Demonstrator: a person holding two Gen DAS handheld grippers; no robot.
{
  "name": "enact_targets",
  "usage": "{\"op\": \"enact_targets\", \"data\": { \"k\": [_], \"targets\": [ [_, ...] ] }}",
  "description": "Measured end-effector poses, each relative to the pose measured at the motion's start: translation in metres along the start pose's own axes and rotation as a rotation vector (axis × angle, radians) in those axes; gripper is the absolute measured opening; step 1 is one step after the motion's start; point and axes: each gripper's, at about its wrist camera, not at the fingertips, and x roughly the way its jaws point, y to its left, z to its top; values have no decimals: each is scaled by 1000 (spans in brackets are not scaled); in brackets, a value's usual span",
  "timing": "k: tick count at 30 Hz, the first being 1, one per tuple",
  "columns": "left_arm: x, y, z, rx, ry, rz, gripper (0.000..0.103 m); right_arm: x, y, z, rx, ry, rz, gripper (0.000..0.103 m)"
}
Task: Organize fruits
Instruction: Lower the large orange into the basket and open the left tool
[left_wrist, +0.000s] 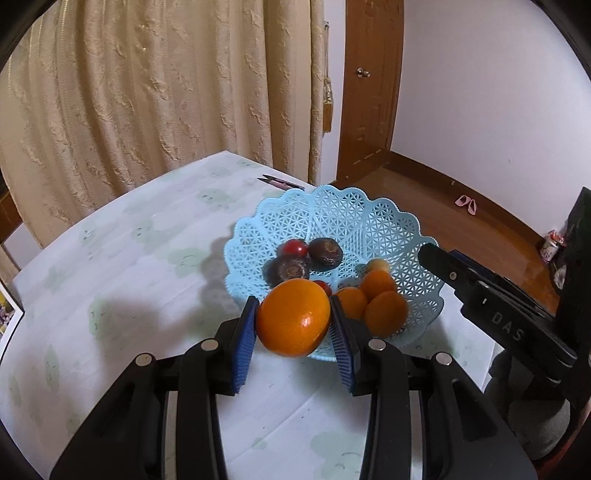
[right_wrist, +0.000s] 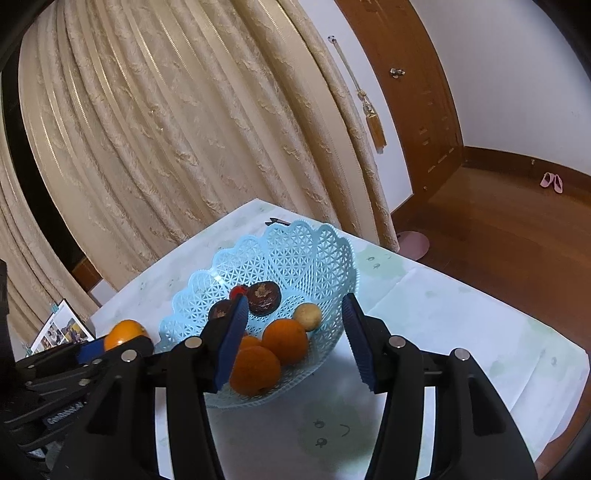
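Observation:
My left gripper (left_wrist: 293, 319) is shut on a large orange (left_wrist: 293, 317) and holds it at the near rim of the light blue lattice basket (left_wrist: 332, 214). The basket holds small oranges (left_wrist: 384, 312), two dark brown fruits (left_wrist: 325, 252), red cherry tomatoes (left_wrist: 295, 247) and a pale round fruit (left_wrist: 377, 265). In the right wrist view my right gripper (right_wrist: 295, 328) is open and empty above the basket (right_wrist: 306, 251), over the small oranges (right_wrist: 286, 341). The held orange (right_wrist: 123, 332) shows at the left there.
The table (left_wrist: 129, 258) has a pale cloth with green prints. Small snips (left_wrist: 279, 181) lie behind the basket. A picture frame (right_wrist: 62, 330) stands at the table's left edge. Curtains hang behind; wooden floor and door lie to the right.

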Motion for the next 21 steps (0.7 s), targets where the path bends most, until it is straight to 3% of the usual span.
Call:
{"op": "enact_targets", "data": {
  "k": [10,15,21],
  "targets": [
    [21,-7,1,0,25,-17,38,-5,-3,0,-1,-16,-9,56],
    [23,-8,0,2,22,-17,40,-9,-3,0,1,-31,-18,63],
    [19,-6,0,6,-11,20,60,-11,-2,0,-3,-32,-18,64]
  ]
}}
